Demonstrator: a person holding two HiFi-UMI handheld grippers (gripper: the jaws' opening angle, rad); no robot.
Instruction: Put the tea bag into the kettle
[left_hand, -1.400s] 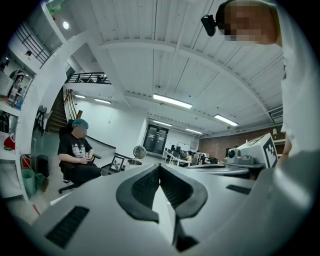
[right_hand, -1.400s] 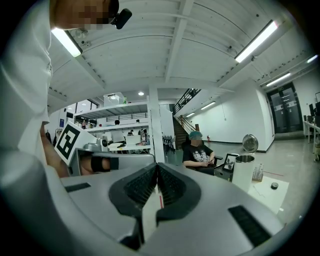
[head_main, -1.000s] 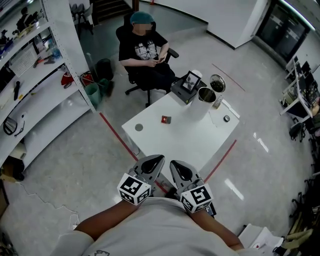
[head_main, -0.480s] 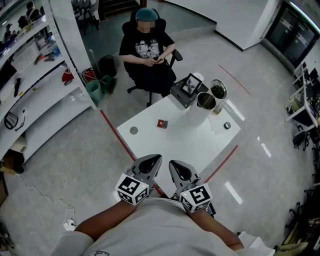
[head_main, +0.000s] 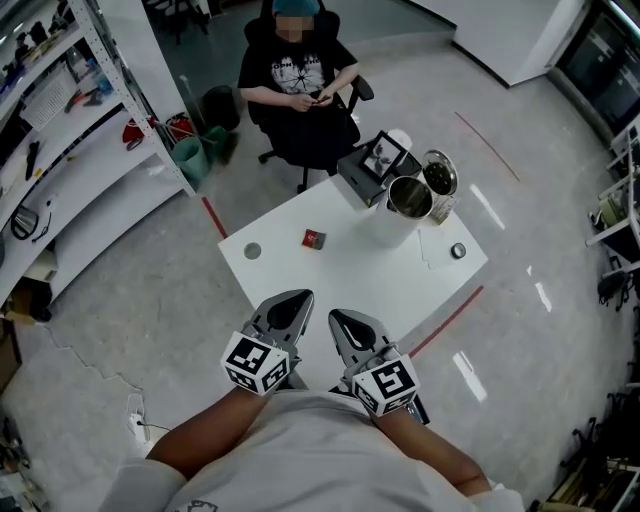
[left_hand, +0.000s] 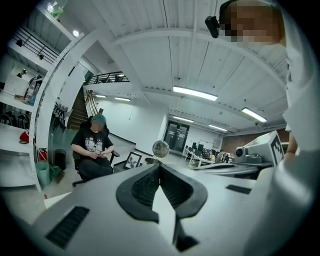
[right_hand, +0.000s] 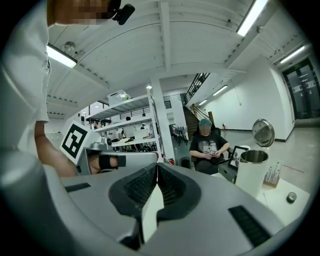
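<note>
Head view: both tongs are held side by side low in the picture, close to the person's body, tips aimed at the white table (head_main: 400, 285); the left tongs (head_main: 297, 296) are closed with nothing between the jaws, and the left gripper view shows the ribbed pads meeting on empty air (left_hand: 159, 167); the right tongs (head_main: 335, 316) are likewise pressed together and empty, as the right gripper view confirms (right_hand: 156, 165). The tea bag (head_main: 313, 239), a small red square, lies flat on the table's left half, well apart from both tongs; the kettle (head_main: 408, 200) stands upright near the far corner, lid tipped back; it also shows at the right of the right gripper view (right_hand: 250, 172). A black box with a framed picture (head_main: 375, 163) sits just beside the kettle; a seated person (head_main: 300, 85) is beyond the table. Against a second ago, both tongs sit a little higher in the picture; the table, tea bag and kettle have shifted in the frame, the seated person now nearer the top edge; the jaws stay closed as before.
</note>
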